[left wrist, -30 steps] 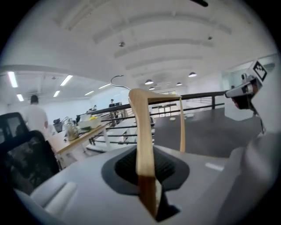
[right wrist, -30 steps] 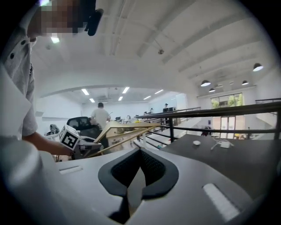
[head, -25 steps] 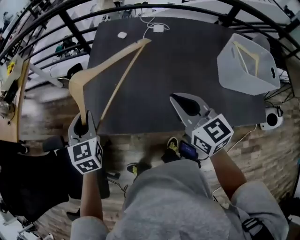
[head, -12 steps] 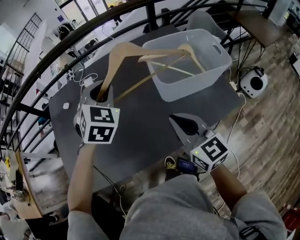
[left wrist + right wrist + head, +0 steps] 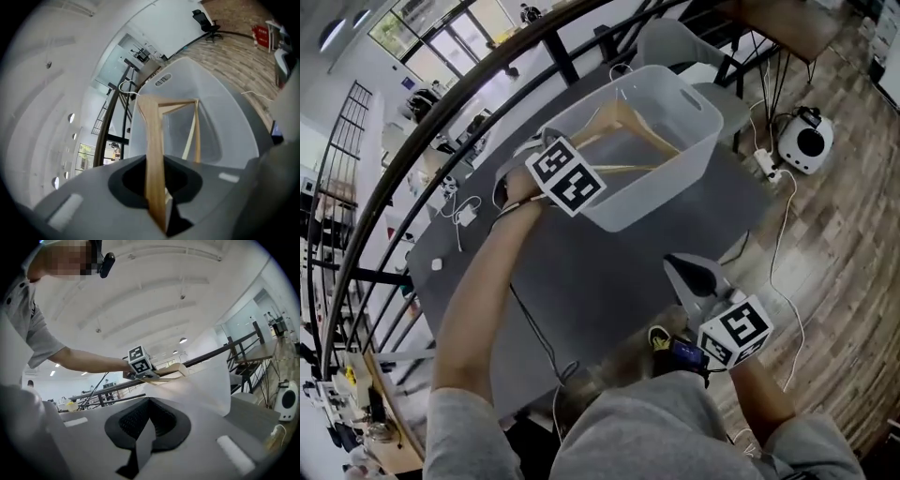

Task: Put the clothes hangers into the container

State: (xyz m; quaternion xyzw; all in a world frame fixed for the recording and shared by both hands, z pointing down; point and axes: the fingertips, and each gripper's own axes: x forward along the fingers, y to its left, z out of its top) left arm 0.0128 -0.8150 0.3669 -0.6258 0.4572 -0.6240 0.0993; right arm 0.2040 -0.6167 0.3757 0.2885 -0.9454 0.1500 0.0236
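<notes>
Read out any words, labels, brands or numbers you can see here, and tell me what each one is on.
No words or numbers can be read.
Left marker cube: black-and-white square pattern only, no letters.
Right marker cube: pattern only, no letters.
Red board in the background of the left gripper view: any print on it is too small and blurred to read.

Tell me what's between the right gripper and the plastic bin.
Only bare dark tabletop, seen in the head view, separates the right gripper from the bin; nothing sits on that stretch.
</notes>
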